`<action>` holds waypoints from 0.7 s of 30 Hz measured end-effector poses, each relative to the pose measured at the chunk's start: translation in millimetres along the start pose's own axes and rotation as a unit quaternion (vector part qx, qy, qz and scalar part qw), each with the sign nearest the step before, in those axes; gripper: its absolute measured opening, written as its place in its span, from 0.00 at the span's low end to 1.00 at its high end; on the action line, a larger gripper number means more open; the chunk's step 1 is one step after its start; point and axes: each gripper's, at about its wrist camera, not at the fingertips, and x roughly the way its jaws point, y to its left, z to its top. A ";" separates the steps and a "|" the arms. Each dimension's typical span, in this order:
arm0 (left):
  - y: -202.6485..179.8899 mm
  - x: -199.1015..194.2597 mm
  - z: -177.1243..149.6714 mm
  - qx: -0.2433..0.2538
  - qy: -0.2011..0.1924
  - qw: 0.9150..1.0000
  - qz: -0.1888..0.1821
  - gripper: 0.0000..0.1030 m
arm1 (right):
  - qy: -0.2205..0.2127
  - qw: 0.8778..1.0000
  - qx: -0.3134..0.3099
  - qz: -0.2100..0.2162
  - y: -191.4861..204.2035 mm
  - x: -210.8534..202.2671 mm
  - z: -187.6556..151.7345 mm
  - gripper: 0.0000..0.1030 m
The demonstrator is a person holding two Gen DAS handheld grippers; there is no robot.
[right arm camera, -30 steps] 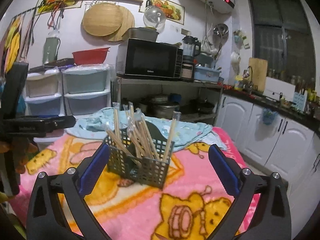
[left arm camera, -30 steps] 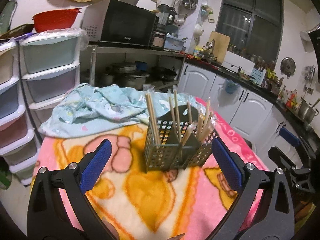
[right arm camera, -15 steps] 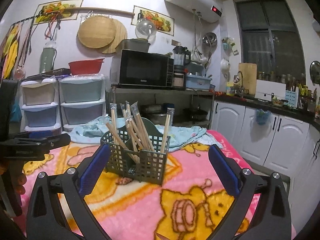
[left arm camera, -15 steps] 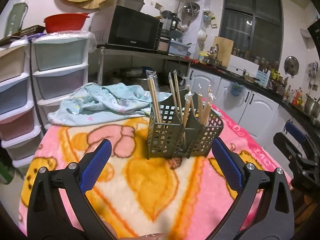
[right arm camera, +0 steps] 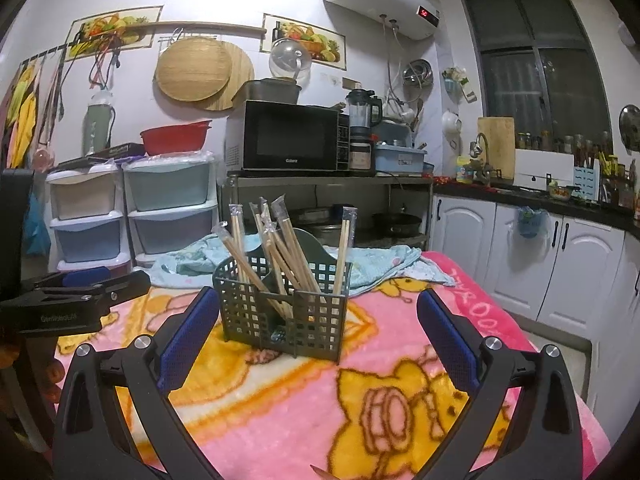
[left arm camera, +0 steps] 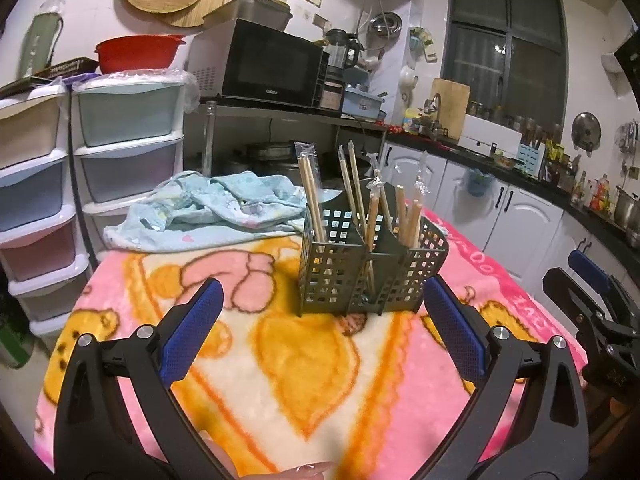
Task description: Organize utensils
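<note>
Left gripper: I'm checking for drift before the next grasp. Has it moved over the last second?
Yes. The left gripper has backed away and tilted up: against its jaws, the utensil caddy looks smaller and the microwave sits lower in the left wrist view.

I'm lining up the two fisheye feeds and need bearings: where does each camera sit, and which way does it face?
Left wrist: behind the open left gripper, facing the caddy from its left; a fingertip shows below, the right gripper at the right edge.
Right wrist: behind the open right gripper, facing the caddy from its right; the left gripper shows at left.
Shared: caddy, chopsticks, pink blanket, microwave.
</note>
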 end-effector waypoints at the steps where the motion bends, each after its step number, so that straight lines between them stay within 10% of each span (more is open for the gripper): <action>1: 0.0 -0.1 0.1 0.001 0.000 1.000 0.000 0.90 | -0.001 1.000 0.000 -0.001 0.2 -0.5 -0.3 0.94; 21: -1.5 -2.2 3.0 -0.001 -0.001 1.000 0.005 0.90 | -0.004 1.000 -0.002 -0.002 -0.2 0.3 -2.1 0.94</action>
